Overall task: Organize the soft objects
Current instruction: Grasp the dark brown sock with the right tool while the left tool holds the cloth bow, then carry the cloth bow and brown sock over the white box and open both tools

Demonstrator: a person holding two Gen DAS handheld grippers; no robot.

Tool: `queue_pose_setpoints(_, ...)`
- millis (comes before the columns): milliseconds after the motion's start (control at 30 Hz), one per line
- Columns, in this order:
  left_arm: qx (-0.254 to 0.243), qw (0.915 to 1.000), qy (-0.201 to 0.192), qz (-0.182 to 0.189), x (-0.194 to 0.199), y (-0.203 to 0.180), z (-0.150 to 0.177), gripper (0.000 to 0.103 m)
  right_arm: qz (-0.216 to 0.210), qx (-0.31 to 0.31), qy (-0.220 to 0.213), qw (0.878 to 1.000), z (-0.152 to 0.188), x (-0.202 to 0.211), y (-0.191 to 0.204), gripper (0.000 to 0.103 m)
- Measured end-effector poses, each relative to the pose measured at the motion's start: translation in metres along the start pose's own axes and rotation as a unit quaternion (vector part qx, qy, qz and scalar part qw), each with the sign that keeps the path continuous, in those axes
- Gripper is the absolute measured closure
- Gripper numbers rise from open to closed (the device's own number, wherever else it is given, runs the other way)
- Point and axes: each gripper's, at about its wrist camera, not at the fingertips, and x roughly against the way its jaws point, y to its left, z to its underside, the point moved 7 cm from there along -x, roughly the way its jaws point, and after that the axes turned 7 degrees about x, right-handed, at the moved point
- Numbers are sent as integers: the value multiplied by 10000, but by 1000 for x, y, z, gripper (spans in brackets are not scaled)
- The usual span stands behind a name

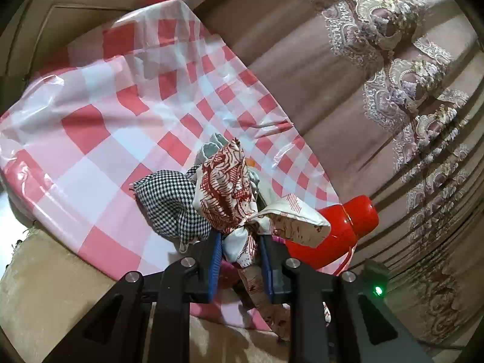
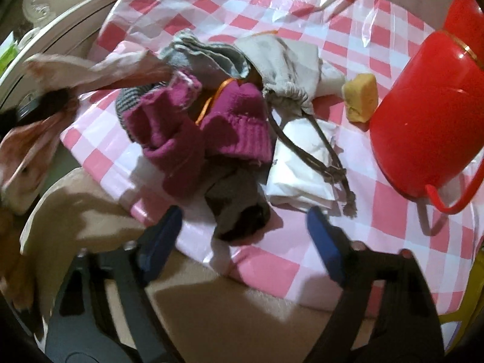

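Observation:
My left gripper (image 1: 240, 242) is shut on a white cloth with red print (image 1: 230, 187) and holds it lifted above the checked table. The same cloth shows blurred at the far left of the right wrist view (image 2: 39, 121). A black-and-white checked cloth (image 1: 169, 202) lies just behind it. My right gripper (image 2: 245, 230) is open and empty, low over the table's near edge, in front of a pile of soft things: a magenta knit piece (image 2: 211, 121), a dark grey cloth (image 2: 239, 202), a grey drawstring bag (image 2: 281, 63), a folded white cloth (image 2: 299, 169) and a yellow sponge (image 2: 361, 96).
A red plastic bucket with a handle (image 2: 429, 106) stands at the table's right side; it also shows in the left wrist view (image 1: 341, 236). The pink-and-white checked plastic tablecloth (image 2: 378, 211) covers the table. Lace-trimmed curtains (image 1: 393, 90) hang behind. Beige floor (image 2: 211, 317) lies below.

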Motion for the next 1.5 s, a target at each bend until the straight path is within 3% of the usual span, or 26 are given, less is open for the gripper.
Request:
queue_pose_setpoints(100, 38, 10000, 9, -22, 0, 3, 0, 79, -103, -120, 100, 9998, -4, -13, -3, 33)
queue_pose_setpoints(167, 11, 10000, 8, -37, 0, 3, 1, 79, -167, -155, 153, 9996, -6, -19, -3, 44)
queue_pose_setpoints(233, -41, 10000, 7, -73, -1, 1, 2, 79, -246, -177, 202, 9993, -5, -23, -1, 66)
queue_pose_setpoints(333, -104, 9999, 8, -119, -1, -1, 4, 79, -304, -202, 144, 9992, -2, -21, 0, 79)
queue_pose_setpoints(833, -754, 9965, -55, -356, 6, -26, 21, 79, -153, -429, -702, 9965, 14, 46, -3, 80)
queue_pose_setpoints(1100, -1171, 9919, 111, -481, 3, -49, 43, 79, -67, -616, -986, 9932, 36, 82, -18, 80)
queue_pose_setpoints(1300, -1574, 9856, 442, -431, -7, -76, 74, 79, 34, -898, -1095, 9899, 61, 106, -39, 80)
queue_pose_setpoints(1500, -2217, 9710, 746, -486, -19, -108, 110, 79, 401, -1206, -1099, 9858, 96, 127, -69, 80)
